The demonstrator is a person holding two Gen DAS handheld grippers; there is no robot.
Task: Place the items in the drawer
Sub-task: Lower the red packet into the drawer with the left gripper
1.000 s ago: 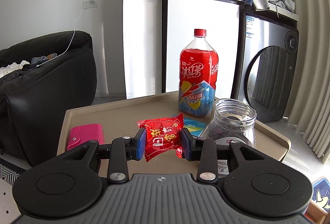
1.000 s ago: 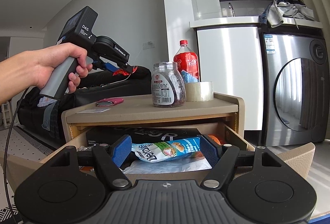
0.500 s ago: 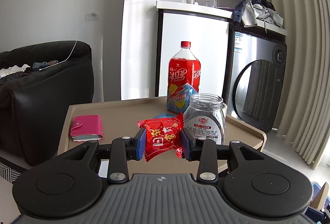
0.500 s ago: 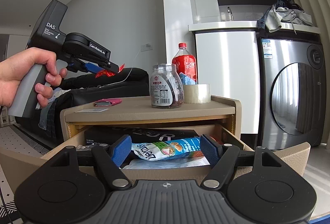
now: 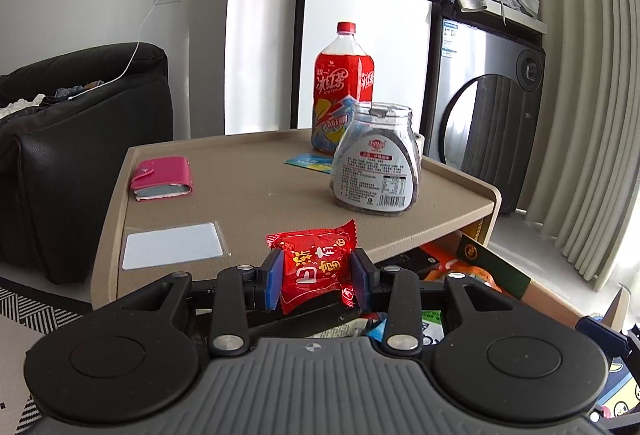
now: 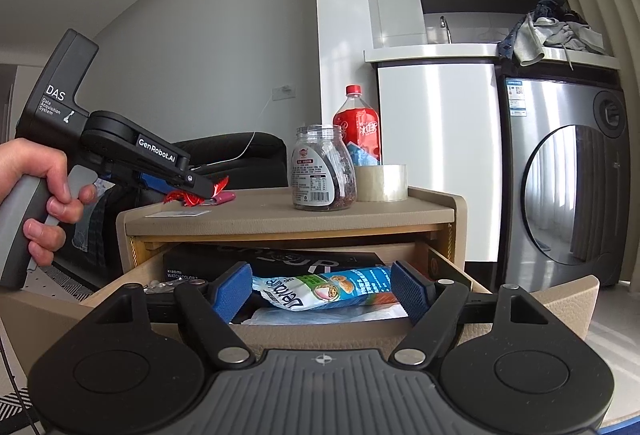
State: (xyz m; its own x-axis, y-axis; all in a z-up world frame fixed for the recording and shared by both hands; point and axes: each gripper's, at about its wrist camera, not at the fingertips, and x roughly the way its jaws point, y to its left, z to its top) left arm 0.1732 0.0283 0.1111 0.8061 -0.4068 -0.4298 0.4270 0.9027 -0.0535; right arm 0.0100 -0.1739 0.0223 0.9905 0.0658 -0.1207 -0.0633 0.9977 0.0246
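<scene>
The left gripper (image 5: pixel 316 277) has its fingers pinching a red snack packet (image 5: pixel 314 263), gripped by its 2 side edges and held in the air at the near edge of the tabletop (image 5: pixel 248 195). The right wrist view shows the same packet as a red scrap at the tool's tip, above the left end of the cabinet top and clear of it.

Below, the drawer (image 6: pixel 360 331) stands pulled out, already holding a blue-green snack bag (image 6: pixel 324 285), a black box (image 6: pixel 280 263) and other packets. The right gripper (image 6: pixel 322 293) hangs just over the drawer's near front with its fingers spread wide and nothing between them; the snack bag lies beyond them, inside.

The step in hand looks like carrying the red packet to the drawer. The next move calls for bringing it nearer and lower, past the tabletop's lip, over a free patch among the contents, then parting the fingers. The packet is light and crinkly, so a low release should keep it from catching on the drawer front.

A jar (image 5: pixel 374 159), a red bottle (image 5: pixel 344 83), a pink wallet (image 5: pixel 162 181) and a white card (image 5: pixel 172 245) stand on the tabletop.
</scene>
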